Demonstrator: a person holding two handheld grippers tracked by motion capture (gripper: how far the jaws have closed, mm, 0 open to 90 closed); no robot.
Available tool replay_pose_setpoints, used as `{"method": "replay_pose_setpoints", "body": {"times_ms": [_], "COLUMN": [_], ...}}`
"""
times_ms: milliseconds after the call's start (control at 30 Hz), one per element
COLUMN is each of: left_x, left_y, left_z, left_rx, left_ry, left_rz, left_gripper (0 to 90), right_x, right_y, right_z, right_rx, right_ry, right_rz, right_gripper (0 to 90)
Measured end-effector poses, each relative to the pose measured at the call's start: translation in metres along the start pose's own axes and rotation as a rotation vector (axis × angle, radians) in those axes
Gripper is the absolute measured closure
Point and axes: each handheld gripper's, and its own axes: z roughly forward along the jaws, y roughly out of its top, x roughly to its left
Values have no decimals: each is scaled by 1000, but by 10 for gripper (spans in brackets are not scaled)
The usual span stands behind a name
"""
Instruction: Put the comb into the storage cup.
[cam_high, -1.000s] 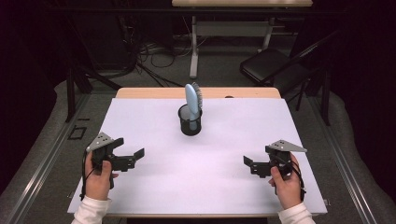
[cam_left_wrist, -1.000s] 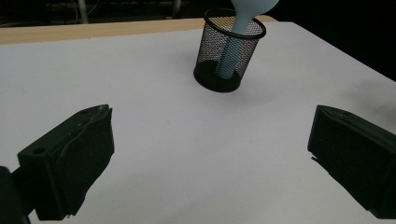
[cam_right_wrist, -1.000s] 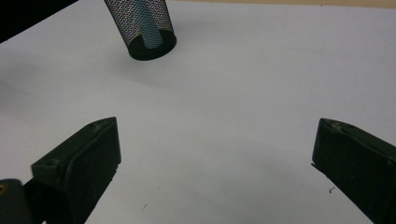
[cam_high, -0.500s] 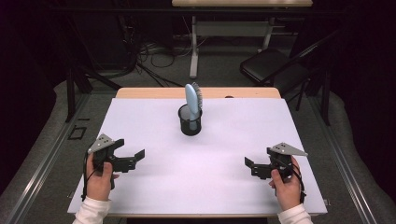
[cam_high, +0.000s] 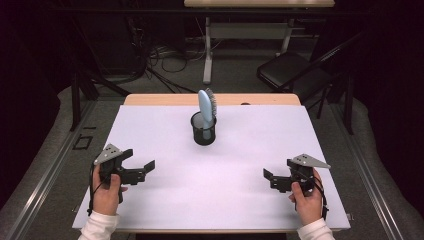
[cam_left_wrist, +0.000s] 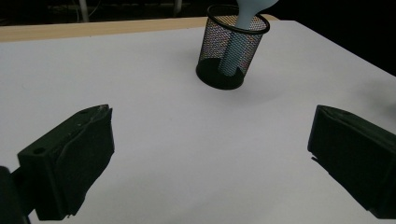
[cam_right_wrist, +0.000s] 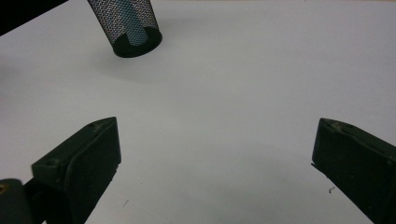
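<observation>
A pale blue hairbrush (cam_high: 205, 107) stands handle-down in a black mesh cup (cam_high: 204, 129) near the far middle of the white worktop (cam_high: 225, 170). The left gripper (cam_high: 140, 170) and right gripper (cam_high: 272, 179) rest well apart near the front edge, jaws spread wide, holding nothing.

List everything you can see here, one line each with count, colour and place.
Black wire-mesh cup: one, black, upright on the table's far middle.
Light blue plastic hairbrush: one, light blue, standing handle-down in the cup.
White-topped table: one, white with a wooden far edge, centre.
Black folding chair: one, black, on the floor beyond the table at right.
Cables: several, dark, on the floor behind.
Left gripper: one, black, near left, jaws apart.
Right gripper: one, black, near right, jaws apart.
Hands: two, white sleeves, bottom edge.
</observation>
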Motion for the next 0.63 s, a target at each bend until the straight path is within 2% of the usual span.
{"method": "replay_pose_setpoints", "body": {"times_ms": [633], "left_x": [7], "left_y": [1], "left_z": [-4], "left_rx": [-10], "left_ry": [18], "left_rz": [-16], "left_gripper": [7], "right_x": [-7], "right_y": [-2], "right_z": [0], "right_rx": [-1], "right_ry": [-12], "right_rz": [29], "right_gripper": [17]}}
